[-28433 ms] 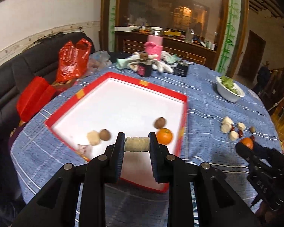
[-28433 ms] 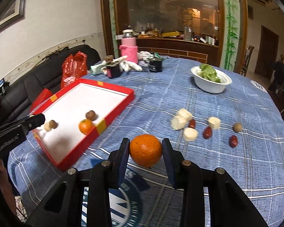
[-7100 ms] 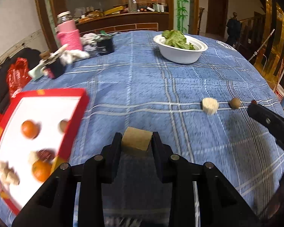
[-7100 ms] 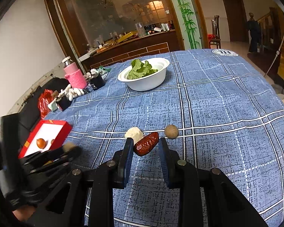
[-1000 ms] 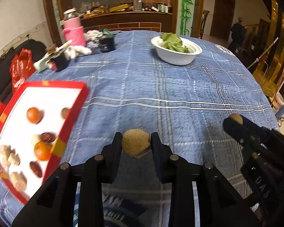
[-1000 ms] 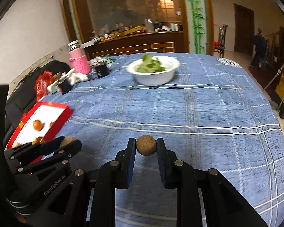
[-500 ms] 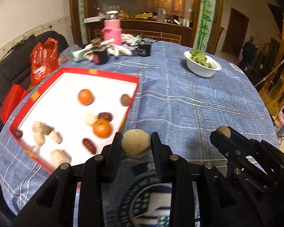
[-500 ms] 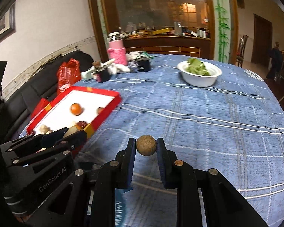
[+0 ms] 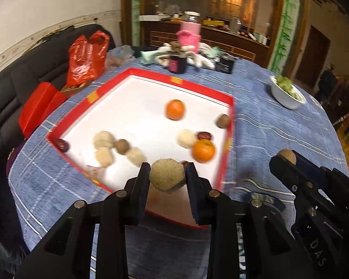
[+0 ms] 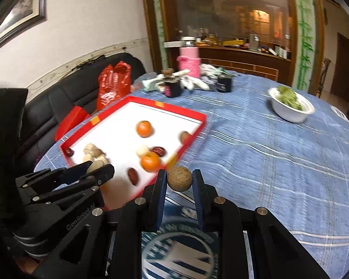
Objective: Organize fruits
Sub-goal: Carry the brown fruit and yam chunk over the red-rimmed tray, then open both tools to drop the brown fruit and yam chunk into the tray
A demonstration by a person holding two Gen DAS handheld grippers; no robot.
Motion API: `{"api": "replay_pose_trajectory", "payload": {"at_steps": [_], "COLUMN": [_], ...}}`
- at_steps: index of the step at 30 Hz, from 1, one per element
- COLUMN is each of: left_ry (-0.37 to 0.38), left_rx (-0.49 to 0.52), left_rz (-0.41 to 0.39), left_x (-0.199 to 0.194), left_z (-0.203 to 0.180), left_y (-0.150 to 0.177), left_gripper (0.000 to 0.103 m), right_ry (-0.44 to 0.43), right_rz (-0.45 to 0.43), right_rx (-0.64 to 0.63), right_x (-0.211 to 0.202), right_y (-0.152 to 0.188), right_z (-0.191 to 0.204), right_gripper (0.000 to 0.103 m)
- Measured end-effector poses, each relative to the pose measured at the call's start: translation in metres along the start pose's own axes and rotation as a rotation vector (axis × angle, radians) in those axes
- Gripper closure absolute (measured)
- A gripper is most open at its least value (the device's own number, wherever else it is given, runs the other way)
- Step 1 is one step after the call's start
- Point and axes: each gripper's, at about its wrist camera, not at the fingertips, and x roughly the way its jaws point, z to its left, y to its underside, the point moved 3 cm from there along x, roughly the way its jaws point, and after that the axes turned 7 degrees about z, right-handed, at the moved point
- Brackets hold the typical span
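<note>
Left gripper (image 9: 167, 177), previously beside, now over tray (image 9: 228, 144)

Black sofa (image 10: 65, 97) against white wall (image 10: 93, 11); wooden sideboard (image 10: 244, 64).

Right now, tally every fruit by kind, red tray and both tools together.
Round orange tangerines: 2
Pale rough chunks: 5, one in the left tool
Brown round balls: 3, one in the right tool
Dark red dates: 3
Total: 13
</note>
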Motion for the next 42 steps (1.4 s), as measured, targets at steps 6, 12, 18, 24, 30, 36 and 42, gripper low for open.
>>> {"api": "replay_pose_trajectory", "payload": {"at_steps": [6, 12, 18, 24, 30, 36, 42], "left_ry": [-0.045, -0.086, -0.112, -0.125, -0.141, -0.126, -0.120], "left_rx": [-0.047, -0.067, -0.086, -0.106, -0.118, -0.133, -0.148], "left_rz": [-0.013, 0.000, 0.034, 0.059, 0.073, 0.086, 0.081], "left_x": [0.004, 0.022, 0.043, 0.053, 0.059, 0.060, 0.055], "left_z": [0.031, 0.045, 0.054, 0.061, 0.065, 0.067, 0.070], "left_y": [-0.014, -0.031, -0.040, -0.044, -0.046, -0.050, -0.051], "left_gripper": [0.075, 0.074, 0.074, 0.074, 0.074, 0.074, 0.057], "right_ry": [-0.045, -0.066, -0.071, -0.079, -0.066, -0.056, -0.049], "right_rz": [0.001, 0.029, 0.070, 0.094, 0.135, 0.163, 0.149], "right_rx": [-0.045, -0.071, -0.057, -0.055, -0.037, -0.028, -0.015], "right_x": [0.024, 0.055, 0.083, 0.101, 0.121, 0.131, 0.123], "right_y": [-0.029, -0.050, -0.058, -0.065, -0.064, -0.062, -0.063], "right_z": [0.036, 0.057, 0.058, 0.058, 0.056, 0.056, 0.054], "right_gripper": [0.081, 0.081, 0.081, 0.081, 0.081, 0.080, 0.054]}}
